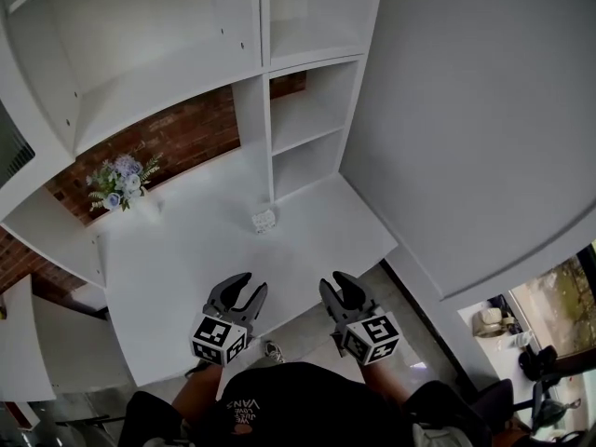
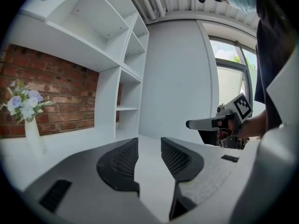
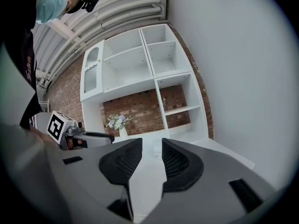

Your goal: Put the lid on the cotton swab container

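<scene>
The cotton swab container (image 1: 264, 220) is a small pale box standing far back on the white desk (image 1: 186, 250), near the shelf upright. It is too small to tell a lid from it. In the right gripper view the container (image 3: 157, 153) shows as a speck between the jaws, far ahead. My left gripper (image 1: 252, 287) and right gripper (image 1: 332, 284) hover side by side over the desk's near edge, well short of the container. Both are open, with nothing between the pads, as the left gripper view (image 2: 149, 148) and right gripper view (image 3: 152, 149) show.
A white vase of pale flowers (image 1: 121, 186) stands at the desk's back left against the brick wall (image 1: 186, 133). White shelving (image 1: 307, 110) rises behind and right of the container. A plain white wall (image 1: 466, 110) bounds the right side.
</scene>
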A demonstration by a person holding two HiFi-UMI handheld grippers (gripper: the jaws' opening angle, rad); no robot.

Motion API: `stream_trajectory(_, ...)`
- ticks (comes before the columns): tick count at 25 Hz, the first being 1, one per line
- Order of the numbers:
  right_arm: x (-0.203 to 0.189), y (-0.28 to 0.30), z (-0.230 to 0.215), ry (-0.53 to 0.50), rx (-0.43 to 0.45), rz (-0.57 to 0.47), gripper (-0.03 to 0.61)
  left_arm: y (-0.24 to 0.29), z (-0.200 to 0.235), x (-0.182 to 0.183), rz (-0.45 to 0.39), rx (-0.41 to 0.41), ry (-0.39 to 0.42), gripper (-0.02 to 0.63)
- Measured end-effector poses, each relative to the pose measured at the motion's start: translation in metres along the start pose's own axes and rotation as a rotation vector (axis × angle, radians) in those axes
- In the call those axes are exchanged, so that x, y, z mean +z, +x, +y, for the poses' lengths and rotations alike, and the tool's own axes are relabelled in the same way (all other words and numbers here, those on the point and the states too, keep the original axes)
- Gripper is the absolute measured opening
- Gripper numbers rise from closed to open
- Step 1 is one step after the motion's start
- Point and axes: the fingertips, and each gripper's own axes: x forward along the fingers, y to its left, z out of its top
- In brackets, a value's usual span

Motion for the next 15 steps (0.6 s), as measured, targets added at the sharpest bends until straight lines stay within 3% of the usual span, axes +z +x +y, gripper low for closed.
stream_trajectory(15,-0.014,0.103,-0.004,-0.035,0.052,0.064,0.152,0.032,0.095,-0.014,0.063,0.006,0.027,0.216)
